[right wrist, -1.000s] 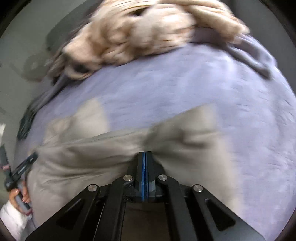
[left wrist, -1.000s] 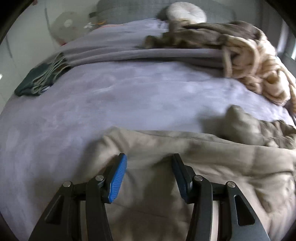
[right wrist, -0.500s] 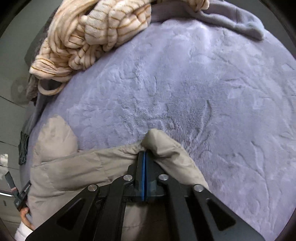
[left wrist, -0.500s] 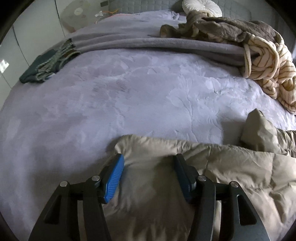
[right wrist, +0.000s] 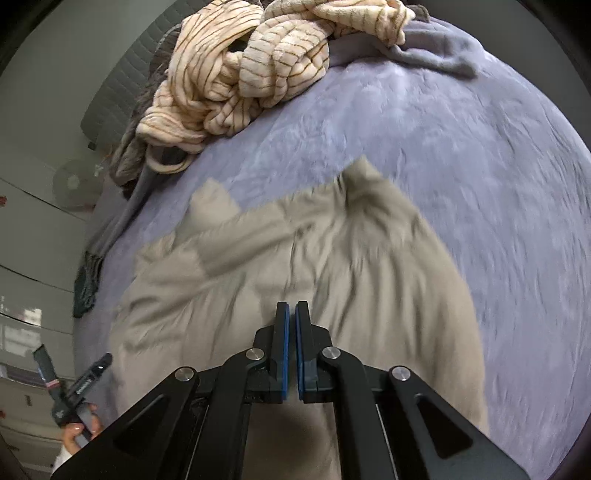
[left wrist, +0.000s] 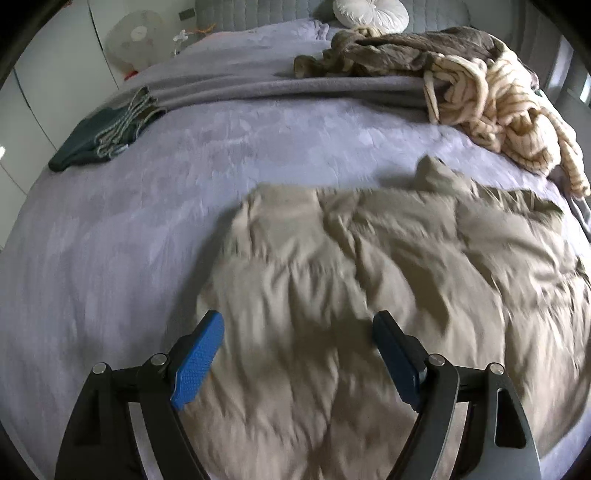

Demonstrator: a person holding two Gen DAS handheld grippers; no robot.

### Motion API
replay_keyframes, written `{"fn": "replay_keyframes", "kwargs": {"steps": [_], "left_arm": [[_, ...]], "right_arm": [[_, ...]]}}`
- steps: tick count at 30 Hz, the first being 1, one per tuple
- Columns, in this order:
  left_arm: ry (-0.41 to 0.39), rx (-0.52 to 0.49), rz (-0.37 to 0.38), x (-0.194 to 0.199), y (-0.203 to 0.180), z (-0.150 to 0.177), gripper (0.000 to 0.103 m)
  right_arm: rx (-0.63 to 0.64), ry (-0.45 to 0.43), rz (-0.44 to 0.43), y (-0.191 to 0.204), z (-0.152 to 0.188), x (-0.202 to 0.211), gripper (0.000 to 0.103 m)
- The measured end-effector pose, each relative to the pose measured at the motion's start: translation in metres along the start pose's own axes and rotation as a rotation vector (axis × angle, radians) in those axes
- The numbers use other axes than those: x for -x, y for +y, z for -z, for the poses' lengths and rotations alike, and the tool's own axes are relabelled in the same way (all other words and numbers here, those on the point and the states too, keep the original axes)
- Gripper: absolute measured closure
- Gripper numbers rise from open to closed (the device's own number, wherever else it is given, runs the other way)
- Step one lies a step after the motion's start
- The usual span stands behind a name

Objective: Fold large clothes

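Observation:
A large beige padded garment [left wrist: 369, 288] lies spread and wrinkled on the lilac bed cover [left wrist: 147, 206]. My left gripper [left wrist: 299, 325] hovers above its near left part, open wide and empty. In the right wrist view the same garment [right wrist: 295, 266] lies below my right gripper [right wrist: 292, 314], whose blue pads are nearly together with a thin gap and no cloth between them. The left gripper [right wrist: 74, 373] shows at the lower left of that view.
A cream striped fleece [left wrist: 509, 110] and a brown garment [left wrist: 388, 51] are heaped at the far right of the bed. A dark green folded item [left wrist: 99, 136] lies far left. A round white cushion [left wrist: 369, 13] sits by the headboard, a fan [left wrist: 135, 40] beside the bed.
Both grippers have pulled back and risen from the garment's far edge. The right gripper has let go of the cloth it pinched. The garment now lies spread on the bed.

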State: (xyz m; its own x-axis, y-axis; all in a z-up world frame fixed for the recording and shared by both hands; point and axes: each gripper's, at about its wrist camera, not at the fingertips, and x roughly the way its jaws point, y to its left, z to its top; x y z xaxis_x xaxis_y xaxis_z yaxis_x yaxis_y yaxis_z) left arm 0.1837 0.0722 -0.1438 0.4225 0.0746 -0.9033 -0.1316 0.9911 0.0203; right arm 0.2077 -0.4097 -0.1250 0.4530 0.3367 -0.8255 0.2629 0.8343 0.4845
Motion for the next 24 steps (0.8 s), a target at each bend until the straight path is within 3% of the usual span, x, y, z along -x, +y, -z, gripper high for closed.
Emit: {"fn": "replay_keyframes", "kwargs": {"steps": [8, 9, 19, 20, 22, 24], "left_arm": [[0.036, -0.025, 0.037, 0.028, -0.002, 0.042, 0.017], [0.042, -0.025, 0.041, 0.031, -0.001, 0.046, 0.000], [0.079, -0.023, 0.069, 0.051, 0.001, 0.085, 0.000], [0.085, -0.020, 0.072, 0.050, 0.001, 0.089, 0.000], [0.112, -0.016, 0.083, 0.050, 0.001, 0.098, 0.000], [0.132, -0.012, 0.086, 0.049, 0.001, 0.106, 0.000]], "right_arm": [[-0.001, 0.038, -0.007, 0.003, 0.061, 0.032, 0.099], [-0.011, 0.042, -0.012, 0.001, 0.070, 0.036, 0.099], [-0.100, 0.098, -0.031, -0.015, 0.133, 0.050, 0.098], [-0.114, 0.107, -0.035, -0.017, 0.137, 0.050, 0.096], [-0.144, 0.126, -0.044, -0.020, 0.144, 0.047, 0.080], [-0.174, 0.131, -0.050, -0.023, 0.150, 0.046, 0.045]]}}
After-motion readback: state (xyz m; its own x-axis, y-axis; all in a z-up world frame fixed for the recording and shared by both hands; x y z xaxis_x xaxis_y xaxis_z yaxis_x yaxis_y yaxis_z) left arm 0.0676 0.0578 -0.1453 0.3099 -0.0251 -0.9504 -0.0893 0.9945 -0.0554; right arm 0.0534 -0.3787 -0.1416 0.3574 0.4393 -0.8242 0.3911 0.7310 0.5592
